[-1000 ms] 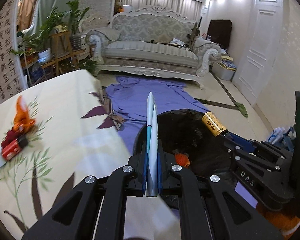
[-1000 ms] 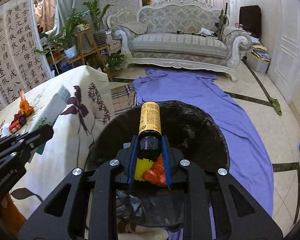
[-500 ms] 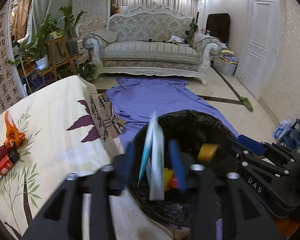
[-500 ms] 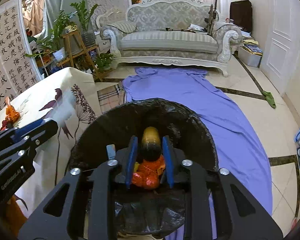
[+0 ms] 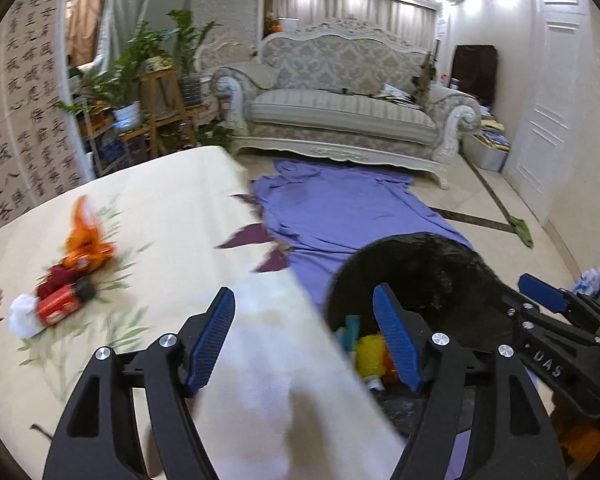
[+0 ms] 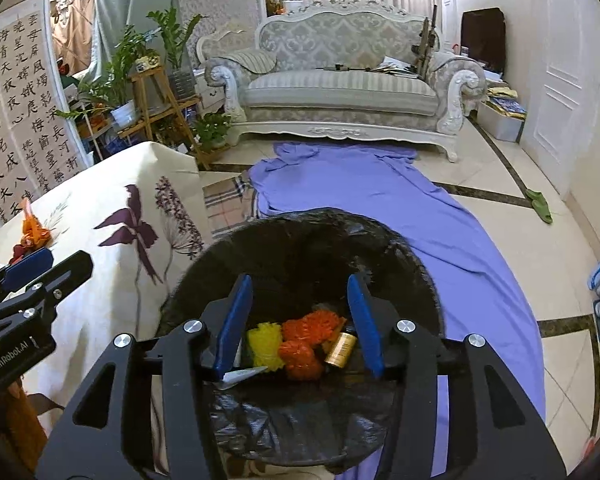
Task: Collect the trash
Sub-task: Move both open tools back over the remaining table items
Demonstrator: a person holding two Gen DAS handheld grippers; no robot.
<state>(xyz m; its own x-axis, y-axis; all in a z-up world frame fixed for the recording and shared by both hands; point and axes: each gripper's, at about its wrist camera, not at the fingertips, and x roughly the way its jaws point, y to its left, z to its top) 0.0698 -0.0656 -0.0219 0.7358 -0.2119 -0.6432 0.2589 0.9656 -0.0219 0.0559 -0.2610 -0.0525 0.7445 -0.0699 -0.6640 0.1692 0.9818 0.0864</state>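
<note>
1. While both tools hang by the black-lined bin (image 6: 300, 248), nothing sits between either pair of jaws.
2. Left gripper (image 5: 300, 336): jaws opening, spread wide and empty, half over the bin's near-left rim, half over the floral tablecloth (image 5: 160, 216) beside the bin.
3. Right gripper (image 6: 296, 320): jaws opening, empty, directly above the bin's mouth.
4. Inside the bin, at the bottom: amber bottle (image 6: 342, 348), orange crumpled wrappers (image 6: 304, 344), yellow wad (image 6: 264, 342), a white slip (image 6: 240, 376) toward the near side.
5. Left of the bin, well apart on the cloth: uncollected trash — orange wrapper (image 5: 86, 236), small red can (image 5: 58, 304), white tissue wad (image 5: 22, 316). Left wrist view is motion-blurred there; finer detail not readable.
6. Judgement: bin drop looks finished for this round; table pile remains.
7. Risks:
   - The two grippers sit close beside the bin; a careless swing toward the pile could knock them together or catch the liner's rim and tip the bin.
   - Pinching the cloth along with the can would drag the tablecloth.
   - The can is round and may roll from a glancing grip.
   - Tissue is soft; a shallow pinch may slip off.
</note>
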